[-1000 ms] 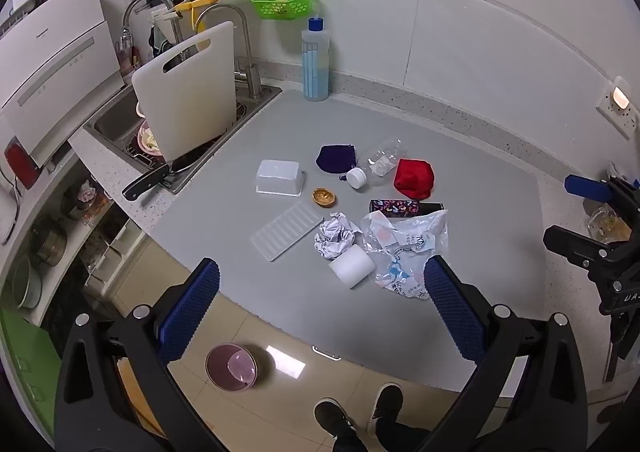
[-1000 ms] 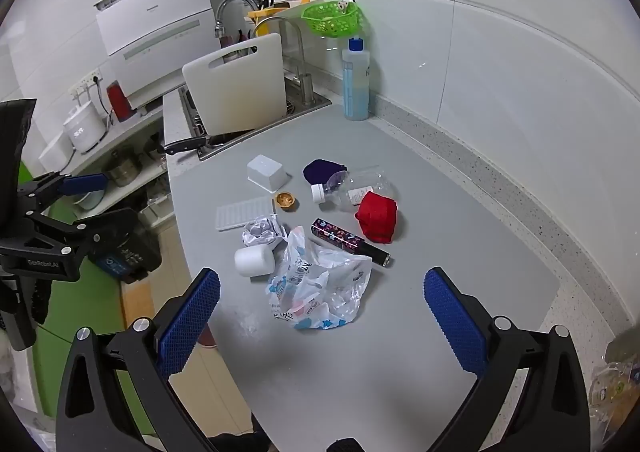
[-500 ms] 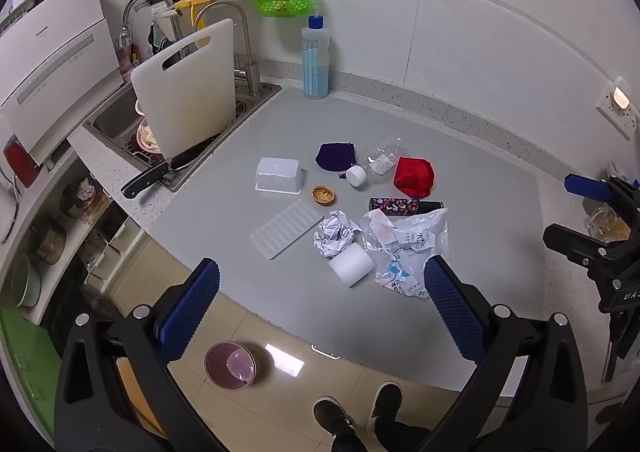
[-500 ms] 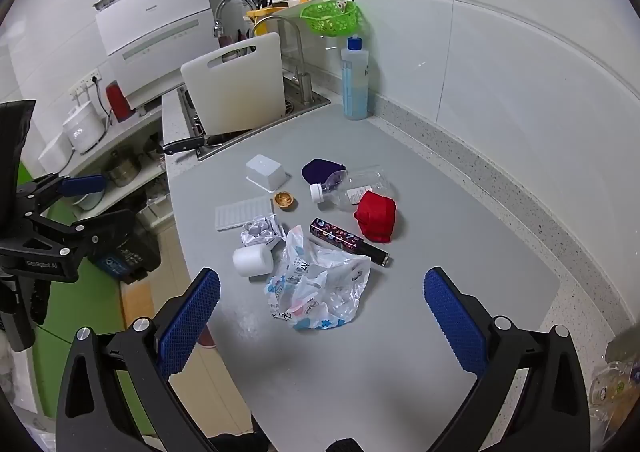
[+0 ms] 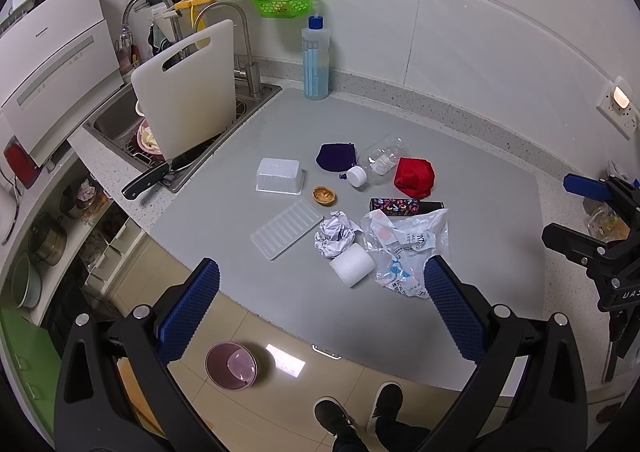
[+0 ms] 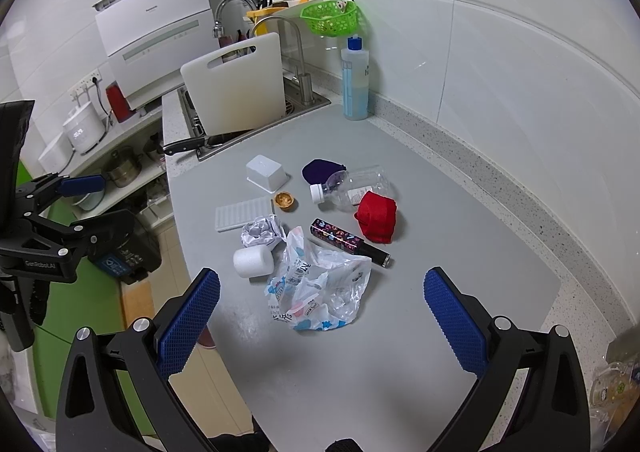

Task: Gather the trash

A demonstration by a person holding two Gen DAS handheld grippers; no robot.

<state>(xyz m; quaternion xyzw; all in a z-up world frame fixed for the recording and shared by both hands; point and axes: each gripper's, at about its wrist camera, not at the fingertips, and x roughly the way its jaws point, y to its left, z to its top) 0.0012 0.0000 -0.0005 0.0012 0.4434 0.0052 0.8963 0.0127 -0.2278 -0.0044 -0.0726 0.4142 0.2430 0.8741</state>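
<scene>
Trash lies in a cluster on the grey counter (image 5: pixel 480 211): a printed plastic bag (image 5: pixel 404 248) (image 6: pixel 316 284), a crumpled paper ball (image 5: pixel 334 238) (image 6: pixel 262 232), a white foam roll (image 5: pixel 352 266) (image 6: pixel 253 261), a clear plastic bottle (image 5: pixel 378 163) (image 6: pixel 350 187), a dark patterned tube (image 5: pixel 404 205) (image 6: pixel 348 242), a red cloth (image 5: pixel 414 176) (image 6: pixel 376 215), a purple pouch (image 5: pixel 336 156) and a small brown cap (image 5: pixel 324 195). My left gripper (image 5: pixel 320 306) and right gripper (image 6: pixel 320 316) are both open and empty, held above the counter's near side.
A white tub (image 5: pixel 279 175) and a ridged white tray (image 5: pixel 286 228) lie left of the trash. A sink (image 5: pixel 120 119) with a cutting board (image 5: pixel 186 87) and a knife (image 5: pixel 146 180) is at the far left. A detergent bottle (image 5: pixel 316 59) stands by the wall. A pink bowl (image 5: pixel 231 365) sits on the floor.
Both grippers have shifted only slightly; the scene has drifted a little in both views. Nothing on the counter has moved.
</scene>
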